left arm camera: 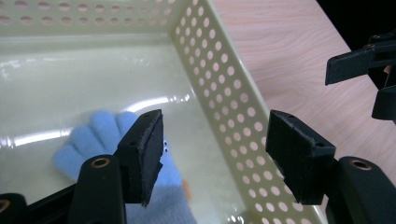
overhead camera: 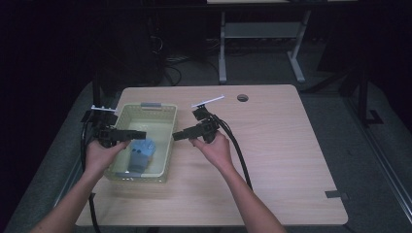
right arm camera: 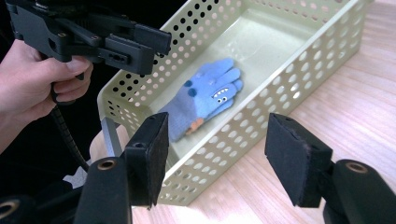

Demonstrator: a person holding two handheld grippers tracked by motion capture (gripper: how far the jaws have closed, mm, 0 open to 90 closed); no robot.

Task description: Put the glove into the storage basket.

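Observation:
A pale yellow perforated basket (overhead camera: 165, 145) stands on the left part of the wooden table (overhead camera: 272, 145). A light blue glove (overhead camera: 142, 154) with a small face pattern lies flat on its floor, fingers spread (left arm camera: 88, 137) (right arm camera: 205, 95). My left gripper (overhead camera: 136, 135) hovers over the basket's left side, open, nothing between its pads (left arm camera: 215, 154). My right gripper (overhead camera: 177, 135) hangs just outside the basket's right wall (right arm camera: 261, 112), jaws pointing at the basket, open and empty (right arm camera: 217, 158). The left gripper (right arm camera: 140, 49) appears across the basket in the right gripper view.
A round cable hole (overhead camera: 242, 97) sits near the table's far edge. A dark tab (overhead camera: 336, 195) lies at the near right corner. A black cable (overhead camera: 240, 155) trails from the right gripper over the table. Desk legs (overhead camera: 222, 48) stand beyond the table.

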